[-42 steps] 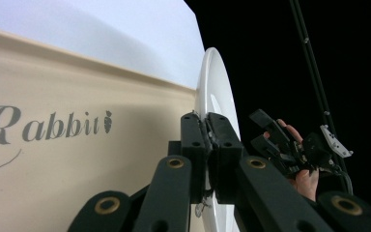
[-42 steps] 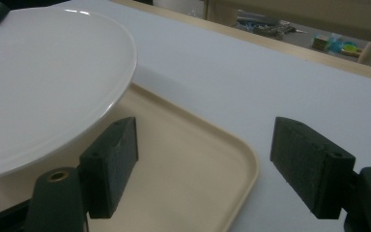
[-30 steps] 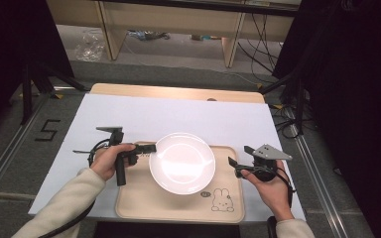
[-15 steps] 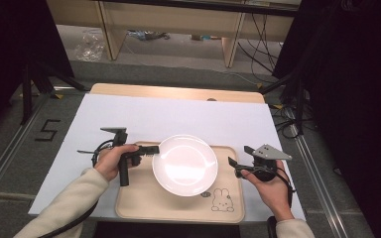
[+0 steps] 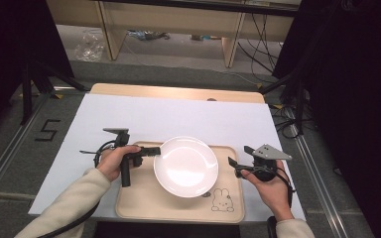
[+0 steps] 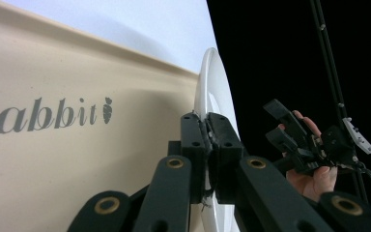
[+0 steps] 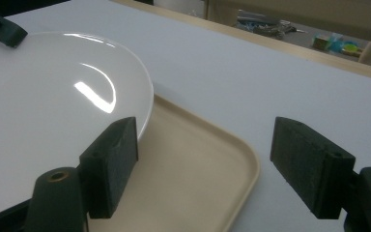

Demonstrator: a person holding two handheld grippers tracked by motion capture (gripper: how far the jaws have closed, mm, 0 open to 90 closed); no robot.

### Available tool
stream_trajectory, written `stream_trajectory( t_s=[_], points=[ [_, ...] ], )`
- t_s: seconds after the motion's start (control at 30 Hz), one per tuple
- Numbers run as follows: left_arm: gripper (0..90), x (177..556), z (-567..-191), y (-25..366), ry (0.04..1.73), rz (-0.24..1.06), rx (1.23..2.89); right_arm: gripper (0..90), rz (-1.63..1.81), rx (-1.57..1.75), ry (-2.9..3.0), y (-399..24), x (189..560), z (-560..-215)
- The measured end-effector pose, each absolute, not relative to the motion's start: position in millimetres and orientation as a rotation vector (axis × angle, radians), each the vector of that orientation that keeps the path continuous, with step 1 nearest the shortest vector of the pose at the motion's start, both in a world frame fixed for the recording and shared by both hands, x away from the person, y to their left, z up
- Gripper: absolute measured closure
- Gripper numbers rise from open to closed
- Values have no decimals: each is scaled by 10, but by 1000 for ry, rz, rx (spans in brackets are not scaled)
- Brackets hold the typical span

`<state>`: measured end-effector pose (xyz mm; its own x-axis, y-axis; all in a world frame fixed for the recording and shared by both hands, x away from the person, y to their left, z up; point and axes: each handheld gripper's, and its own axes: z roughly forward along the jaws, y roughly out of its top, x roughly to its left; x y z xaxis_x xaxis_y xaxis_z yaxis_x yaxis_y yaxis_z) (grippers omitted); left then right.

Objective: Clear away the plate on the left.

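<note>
At the left of the white-covered counter (image 5: 178, 116), the left tongs (image 5: 155, 150) are pinching the near-left rim of a round, glossy white ceramic plate (image 5: 186, 166), jaws drawn tight on its thin edge; the left gripper view is showing that rim (image 6: 207, 87) clamped edge-on between the two black pads. Compared with a second ago, the plate is sitting a little farther right and toward the person over the beige plastic tray with a printed rabbit (image 5: 144, 203), while the hand on the left tongs has barely shifted. That small drift suggests the plate is being eased or slid along the tray rather than lifted clear; whether its underside is touching the tray cannot be told from these pictures.

In the middle, the plate is covering most of the tray's upper half, its lower right edge just above the rabbit drawing (image 5: 222, 201).

At the right, the right tongs (image 5: 234, 166) are waiting just beside the plate's right rim, jaws standing wide apart and holding nothing; in the right gripper view the plate (image 7: 53, 111) is lying beside the left pad, apart from it, with the tray's rounded corner (image 7: 244, 169) between the jaws. The right hand has kept its place throughout, so the handover or two-sided grip, if intended, is judged not yet begun.
</note>
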<state>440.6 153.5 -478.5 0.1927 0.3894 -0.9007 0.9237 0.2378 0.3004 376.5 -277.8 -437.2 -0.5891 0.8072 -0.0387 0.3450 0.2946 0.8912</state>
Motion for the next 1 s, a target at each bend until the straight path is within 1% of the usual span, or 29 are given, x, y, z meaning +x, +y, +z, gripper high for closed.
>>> stream_trajectory(
  t_s=[1.0],
  points=[
    [854,4422,-4890,1521,1428,-591,1379,261,1249,1023,2080,-2778,3763,-4372]
  ],
)
